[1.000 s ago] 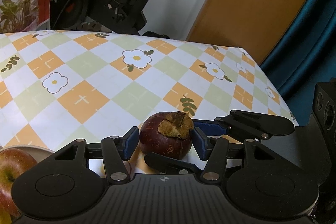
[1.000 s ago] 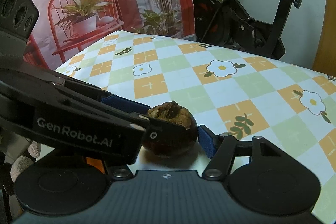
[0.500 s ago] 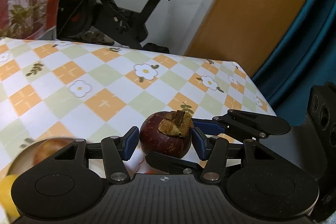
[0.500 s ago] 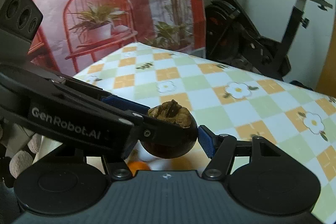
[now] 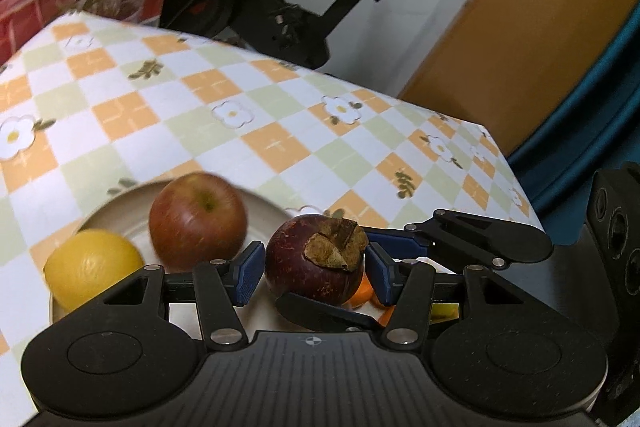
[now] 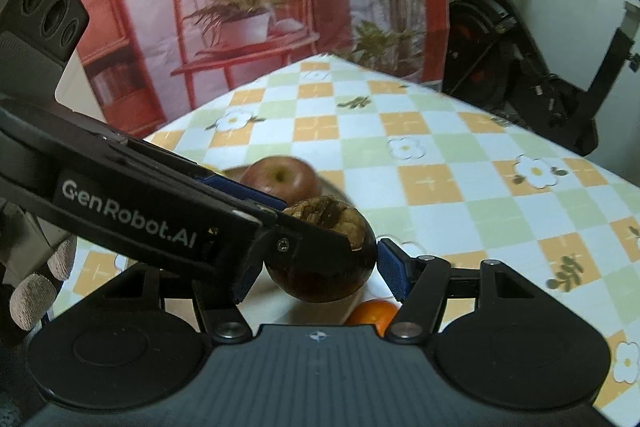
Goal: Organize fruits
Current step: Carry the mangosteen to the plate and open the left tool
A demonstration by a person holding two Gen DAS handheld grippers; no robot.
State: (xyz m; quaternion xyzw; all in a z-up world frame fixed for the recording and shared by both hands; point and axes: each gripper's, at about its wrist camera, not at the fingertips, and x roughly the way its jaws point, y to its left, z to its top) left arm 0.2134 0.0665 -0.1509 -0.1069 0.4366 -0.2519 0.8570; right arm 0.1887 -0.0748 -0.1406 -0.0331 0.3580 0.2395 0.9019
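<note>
A dark mangosteen [image 5: 315, 259] is hanging above a plate [image 5: 264, 205], carried between two crossed grippers. The left gripper [image 5: 316, 277] and the right gripper [image 6: 316, 269] are both angling down toward the table [image 5: 200, 115], each with its blue pads partly spread around the fruit; whether either is truly pinching it cannot be told. An apple [image 5: 198, 221], a lemon [image 5: 92, 269] and an orange [image 6: 374, 313] are lying on the plate beneath. Gloved fingertips [image 6: 34, 297] are showing at the right view's left edge.
</note>
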